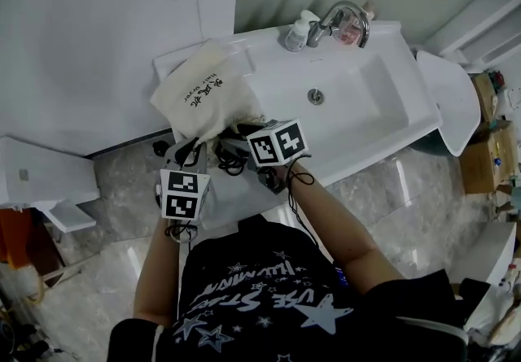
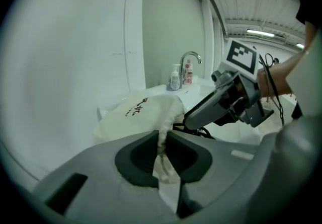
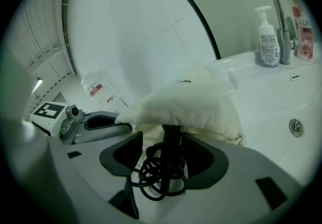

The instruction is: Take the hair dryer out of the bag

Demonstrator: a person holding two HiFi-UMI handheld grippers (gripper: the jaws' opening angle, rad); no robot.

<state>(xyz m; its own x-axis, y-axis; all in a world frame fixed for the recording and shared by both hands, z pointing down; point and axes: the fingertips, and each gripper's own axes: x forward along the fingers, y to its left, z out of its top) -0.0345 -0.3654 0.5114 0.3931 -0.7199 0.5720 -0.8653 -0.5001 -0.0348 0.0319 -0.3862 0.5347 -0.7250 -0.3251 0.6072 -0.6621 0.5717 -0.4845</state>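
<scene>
A cream cloth bag [image 1: 199, 92] with black print lies on the left ledge of the white sink [image 1: 383, 133], its mouth toward me. My left gripper [image 1: 189, 147] is shut on the cloth edge at the bag's mouth [image 2: 161, 140]. A black cord [image 1: 232, 163] spills out of the mouth in a loose coil [image 3: 161, 172]. My right gripper [image 1: 238, 139] stands open at the mouth, with the cord's dark stem [image 3: 171, 140] between its jaws and the pads apart from it. The bag [image 3: 186, 104] covers the hair dryer's body.
A chrome faucet [image 1: 338, 19], a white pump bottle [image 1: 297, 33] and a pink bottle [image 3: 303, 31] stand at the sink's back edge. A white wall panel [image 1: 98, 43] rises just left of the bag. The basin drain [image 1: 316, 96] lies to the right.
</scene>
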